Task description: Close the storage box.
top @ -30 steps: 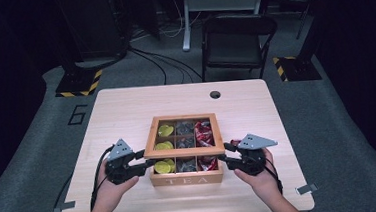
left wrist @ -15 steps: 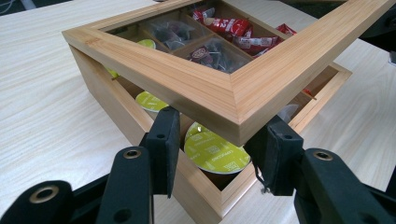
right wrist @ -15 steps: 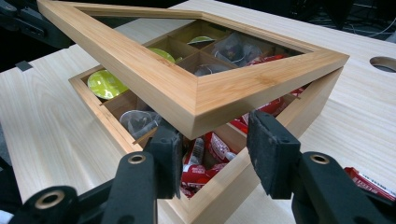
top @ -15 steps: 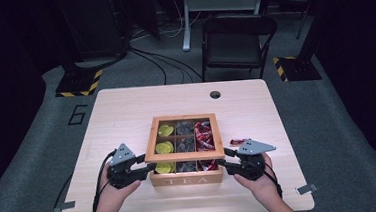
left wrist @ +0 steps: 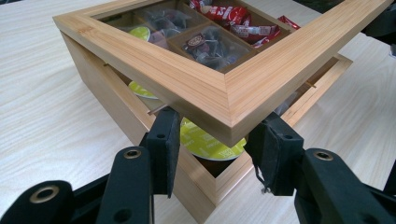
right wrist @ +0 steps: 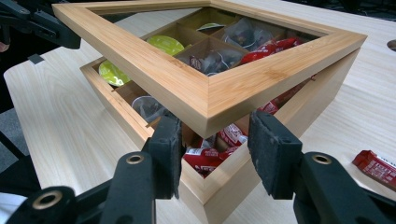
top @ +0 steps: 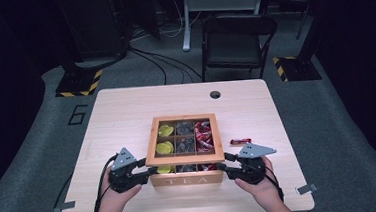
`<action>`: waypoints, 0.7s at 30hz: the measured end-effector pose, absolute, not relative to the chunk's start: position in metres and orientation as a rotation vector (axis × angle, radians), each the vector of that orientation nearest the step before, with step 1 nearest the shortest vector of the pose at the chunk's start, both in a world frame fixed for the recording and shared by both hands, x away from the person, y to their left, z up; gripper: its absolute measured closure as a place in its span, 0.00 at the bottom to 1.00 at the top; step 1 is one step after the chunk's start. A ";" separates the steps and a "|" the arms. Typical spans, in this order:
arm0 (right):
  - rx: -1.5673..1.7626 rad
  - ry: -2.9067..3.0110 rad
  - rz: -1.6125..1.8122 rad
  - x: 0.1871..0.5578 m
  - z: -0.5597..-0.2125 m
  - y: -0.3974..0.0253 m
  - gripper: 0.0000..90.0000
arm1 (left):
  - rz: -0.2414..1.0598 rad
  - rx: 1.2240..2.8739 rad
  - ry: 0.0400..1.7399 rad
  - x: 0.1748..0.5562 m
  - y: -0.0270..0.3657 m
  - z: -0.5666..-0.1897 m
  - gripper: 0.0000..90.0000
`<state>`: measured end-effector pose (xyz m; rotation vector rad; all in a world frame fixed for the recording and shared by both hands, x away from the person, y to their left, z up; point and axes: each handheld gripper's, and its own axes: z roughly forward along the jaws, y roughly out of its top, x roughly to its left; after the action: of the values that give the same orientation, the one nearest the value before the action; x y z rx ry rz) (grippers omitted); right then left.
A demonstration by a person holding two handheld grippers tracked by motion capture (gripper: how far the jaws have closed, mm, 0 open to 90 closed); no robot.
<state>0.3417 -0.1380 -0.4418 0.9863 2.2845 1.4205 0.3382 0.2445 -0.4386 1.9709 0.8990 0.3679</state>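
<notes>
A wooden tea box point(top: 186, 180) marked TEA stands near the table's front edge. Its window-framed lid point(top: 185, 160) is tilted up at the front, off the box. My left gripper point(top: 148, 171) clasps the lid's front-left corner point(left wrist: 187, 79), its pads pressed on the corner's two sides. My right gripper point(top: 222, 168) holds the front-right corner point(right wrist: 187, 84) the same way. Under the lid lie green-topped capsules point(left wrist: 205, 142), dark tea bags point(left wrist: 210, 44) and red packets point(right wrist: 210, 156) in separate compartments.
A red packet point(top: 240, 142) lies loose on the table just right of the box. A round cable hole point(top: 215, 94) sits near the far edge. A black folding chair point(top: 238, 32) stands behind the table. Bare wood point(top: 121, 115) spreads left and behind the box.
Both grippers have drawn a little toward the person's side, and the lid's front edge now stands raised off the box.
</notes>
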 end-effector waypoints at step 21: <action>0.973 2.333 1.368 0.336 -0.459 -0.136 0.61 | 0.351 2.008 0.913 0.330 0.244 -0.455 0.60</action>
<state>0.3363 -0.1359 -0.4590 0.9731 2.3327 1.3675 0.3300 0.2440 -0.4547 2.0075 0.9127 0.3507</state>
